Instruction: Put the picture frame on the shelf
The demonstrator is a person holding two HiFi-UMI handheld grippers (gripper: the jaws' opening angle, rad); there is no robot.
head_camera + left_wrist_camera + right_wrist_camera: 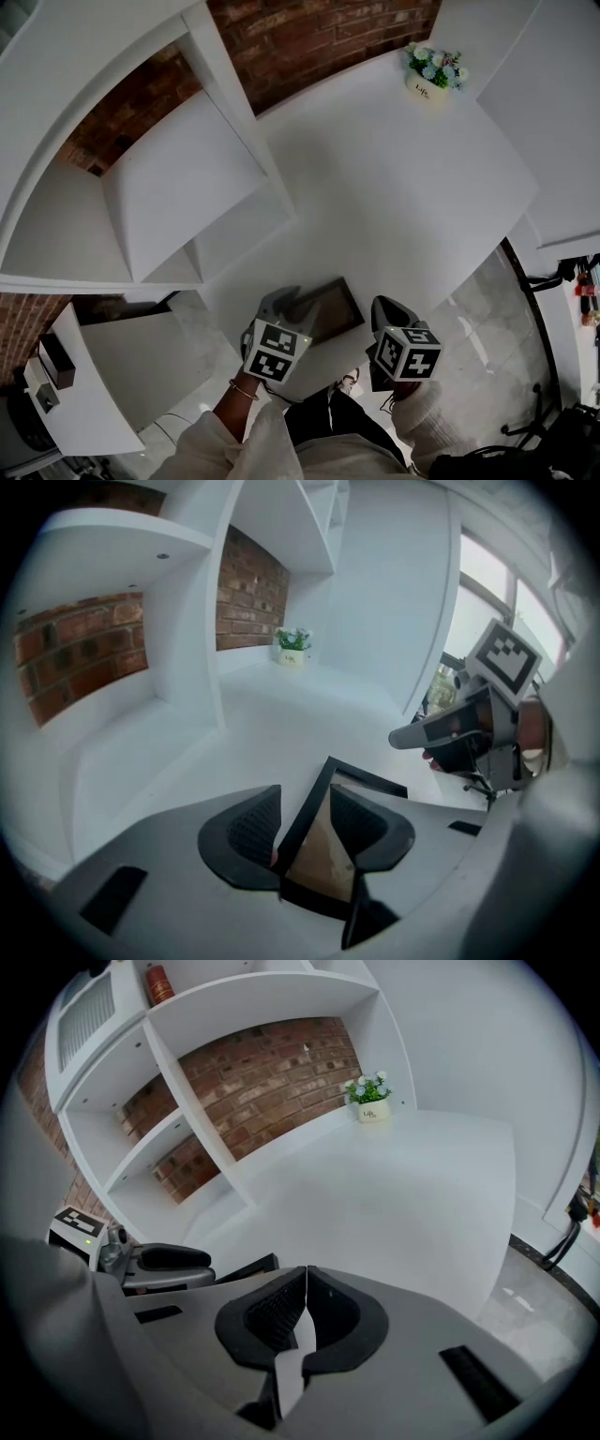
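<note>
The dark picture frame [335, 307] lies flat near the front edge of the white table [394, 206]. My left gripper [287, 305] is at the frame's left edge. In the left gripper view the frame [311, 810] runs slantwise between the jaws of that gripper [305, 801], which stand apart around the frame's rim without clamping it. My right gripper [389, 317] hovers just right of the frame, and its jaws [306, 1283] meet with nothing between them. The white shelf unit [187, 187] stands to the left, its compartments bare.
A small pot of flowers [432, 74] stands at the table's far right corner. A brick wall [319, 37] backs the shelves. A red tin [159, 983] sits on a high shelf. A low white cabinet [84, 394] is at the lower left.
</note>
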